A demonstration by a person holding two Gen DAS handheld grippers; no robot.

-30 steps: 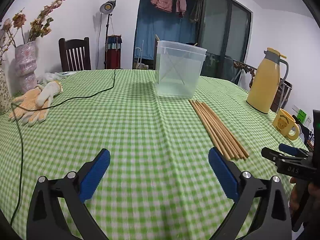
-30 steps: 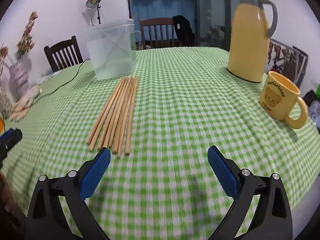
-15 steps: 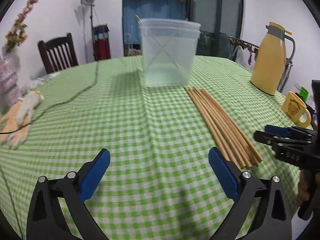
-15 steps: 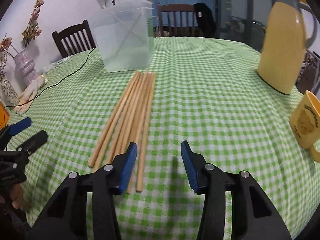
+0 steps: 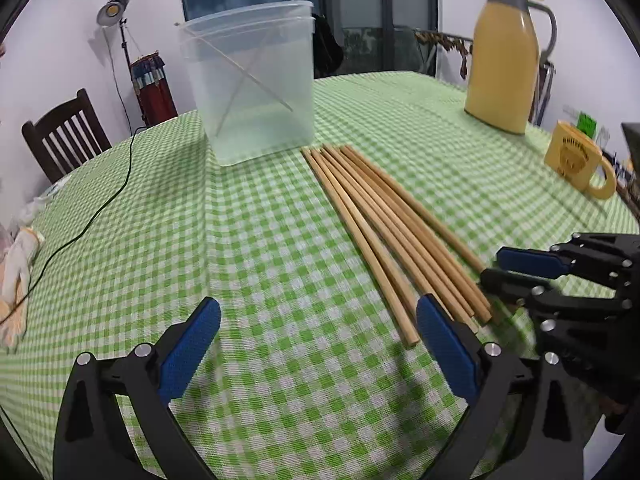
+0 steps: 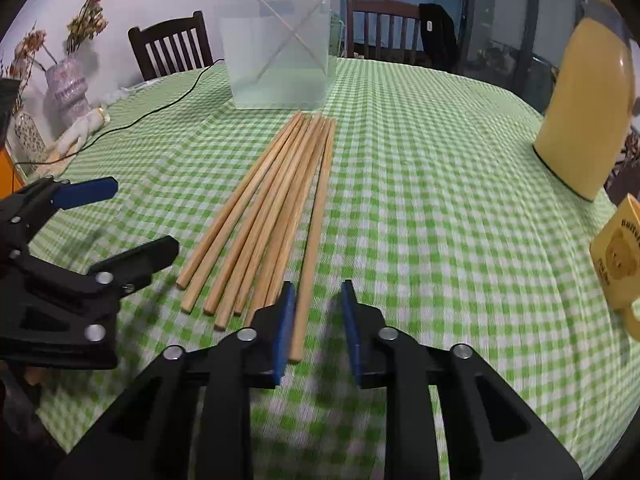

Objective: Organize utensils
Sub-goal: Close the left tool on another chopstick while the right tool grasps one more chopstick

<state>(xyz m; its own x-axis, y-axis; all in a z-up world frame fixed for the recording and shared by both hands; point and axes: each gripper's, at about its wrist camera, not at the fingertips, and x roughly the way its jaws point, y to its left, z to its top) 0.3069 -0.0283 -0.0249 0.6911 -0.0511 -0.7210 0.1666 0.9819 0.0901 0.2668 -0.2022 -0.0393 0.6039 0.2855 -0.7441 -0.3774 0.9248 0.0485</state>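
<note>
two grippers sit low over our green checked tablecloth [image 6: 420, 208]. nearest to us, our right gripper [image 6: 318, 322] has just been narrowing its jaws; a gap remains between the blue pads, and the end of the rightmost chopstick [image 6: 316, 232] lies in that gap just beside the left pad, not pressed from both sides as far as we can see. our left gripper [image 5: 316, 354] is spread wide with nothing between its fingers, its right pad just beside the near ends of the chopsticks [image 5: 384, 228].

those chopsticks lie flat on the cloth in a loose row, side by side, running from our grippers away toward the clear plastic container [image 5: 252, 80]. the container stands upright just past their far ends, and two thin sticks lean crossed inside it.

off to the right stand a yellow mug [image 5: 576, 158] and, farther back, a yellow thermos jug [image 5: 502, 64]. to the left a black cable [image 5: 100, 208] trails across the cloth, with work gloves [image 6: 80, 130] near the table edge. dark wooden chairs [image 6: 172, 44] stand behind the table.
</note>
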